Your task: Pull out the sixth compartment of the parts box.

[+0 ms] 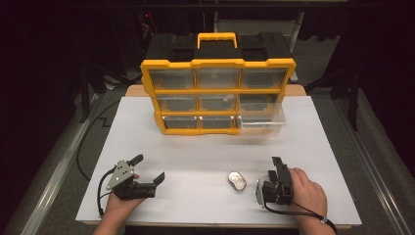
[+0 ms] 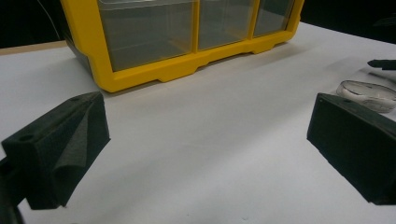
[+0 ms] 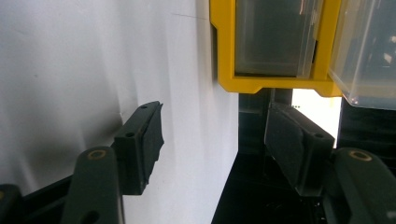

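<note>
A yellow and black organizer (image 1: 218, 90) with clear drawers stands upright at the back of the white tabletop (image 1: 195, 152). Its bottom right drawer (image 1: 262, 125) is pulled partway out. A small shiny oval object (image 1: 237, 180) lies near the front, between the two hands. My left gripper (image 1: 148, 168) rests at the front left, open, with nothing between its jaws. In the left gripper view the left gripper (image 2: 205, 126) faces the organizer (image 2: 154, 70), with the oval object (image 2: 369, 93) at the right. My right gripper (image 1: 277, 164), turned on its side just right of the oval object, is open and empty (image 3: 217, 130).
The right gripper view looks along the tabletop to the organizer's lower corner (image 3: 275, 84) and the pulled-out clear drawer (image 3: 369, 51). Dark floor and metal rails (image 1: 54, 171) flank the table. A black cable (image 1: 85, 147) trails off the left edge.
</note>
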`<state>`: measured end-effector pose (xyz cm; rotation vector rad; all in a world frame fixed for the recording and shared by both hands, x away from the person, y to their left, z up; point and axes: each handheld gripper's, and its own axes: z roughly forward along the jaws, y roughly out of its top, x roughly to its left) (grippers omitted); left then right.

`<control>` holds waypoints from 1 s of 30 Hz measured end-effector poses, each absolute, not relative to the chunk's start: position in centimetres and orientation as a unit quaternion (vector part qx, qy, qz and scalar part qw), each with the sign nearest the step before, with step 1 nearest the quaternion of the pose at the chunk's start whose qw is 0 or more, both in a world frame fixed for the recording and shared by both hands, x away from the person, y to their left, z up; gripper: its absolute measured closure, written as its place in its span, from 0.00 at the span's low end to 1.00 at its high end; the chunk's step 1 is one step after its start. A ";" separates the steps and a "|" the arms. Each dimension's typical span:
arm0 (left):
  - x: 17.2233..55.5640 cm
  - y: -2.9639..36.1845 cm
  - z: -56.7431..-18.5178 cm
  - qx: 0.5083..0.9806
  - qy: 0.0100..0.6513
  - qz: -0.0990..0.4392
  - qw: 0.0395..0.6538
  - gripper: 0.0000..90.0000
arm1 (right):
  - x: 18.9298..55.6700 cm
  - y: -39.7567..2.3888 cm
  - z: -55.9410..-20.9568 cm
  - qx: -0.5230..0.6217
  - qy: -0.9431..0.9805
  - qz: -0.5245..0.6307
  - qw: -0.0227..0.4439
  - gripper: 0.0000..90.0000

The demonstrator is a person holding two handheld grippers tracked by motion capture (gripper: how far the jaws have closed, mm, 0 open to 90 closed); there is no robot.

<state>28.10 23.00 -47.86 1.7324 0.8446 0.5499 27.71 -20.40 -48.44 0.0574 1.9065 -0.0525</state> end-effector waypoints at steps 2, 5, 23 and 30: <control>28.1 22.9 -47.9 0.728 0.355 0.231 0.539 0.00 | 27.6 -20.4 -48.4 0.031 0.813 -0.018 0.581 0.38; 28.1 23.0 -47.8 0.727 0.356 0.231 0.539 0.00 | 27.6 -20.4 -48.1 0.031 0.815 -0.015 0.579 0.32; 28.0 23.0 -47.9 0.723 0.360 0.230 0.542 0.00 | 27.3 -20.2 -47.3 0.035 0.791 -0.006 0.610 0.00; 28.1 23.1 -47.8 0.721 0.365 0.230 0.542 0.00 | 27.3 -20.1 -47.3 0.034 0.791 -0.003 0.611 0.00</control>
